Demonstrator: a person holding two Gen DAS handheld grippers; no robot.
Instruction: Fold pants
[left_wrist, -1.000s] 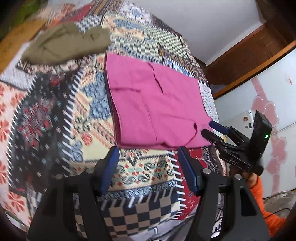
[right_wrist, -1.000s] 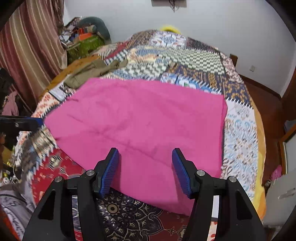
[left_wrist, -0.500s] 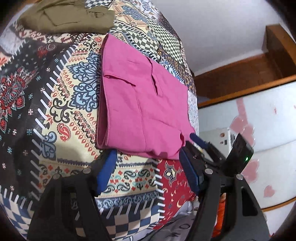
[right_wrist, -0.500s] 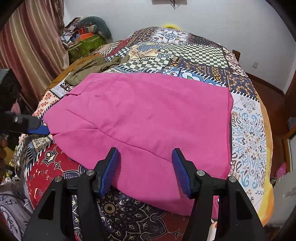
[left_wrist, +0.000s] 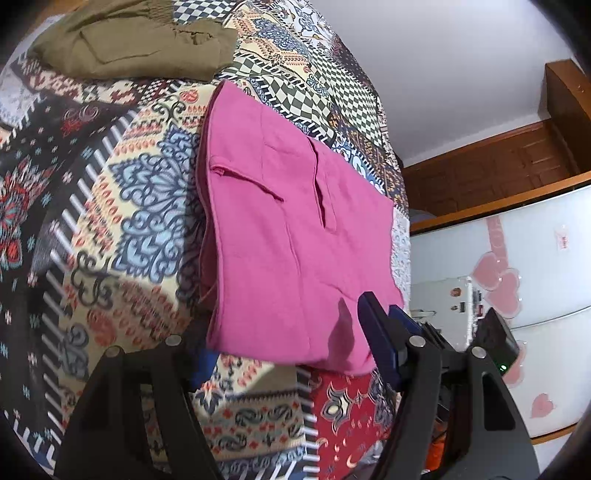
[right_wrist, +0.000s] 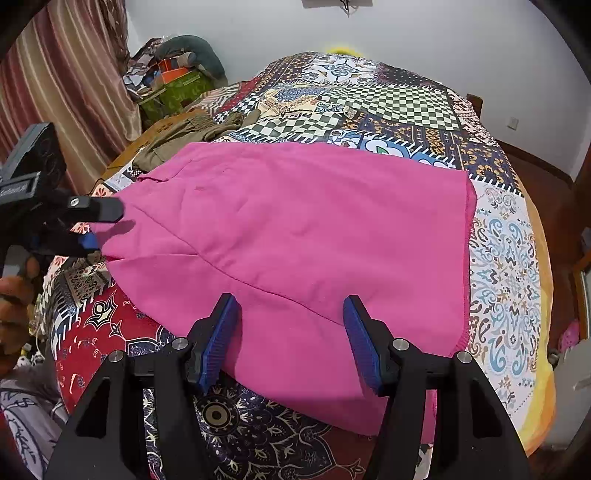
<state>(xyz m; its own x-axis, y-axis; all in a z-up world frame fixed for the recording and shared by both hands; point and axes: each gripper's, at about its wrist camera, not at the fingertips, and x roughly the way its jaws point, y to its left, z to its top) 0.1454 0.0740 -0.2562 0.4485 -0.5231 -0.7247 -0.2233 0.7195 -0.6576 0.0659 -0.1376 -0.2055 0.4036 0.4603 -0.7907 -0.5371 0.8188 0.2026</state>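
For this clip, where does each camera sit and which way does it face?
Left wrist: on the left claw, open, at the near corner of the pink pants, looking along the patchwork bed toward olive clothing.
Right wrist: on the right claw, open over the pants' near edge, facing the far wall; the person's hand shows.
Shared: pants, bed, olive clothing; each view catches the other claw.

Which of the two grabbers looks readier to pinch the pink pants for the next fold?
Probably the left gripper: its open fingers already straddle the corner of the pink pants. The right gripper is open too, but hovers over the flat middle of the near edge.
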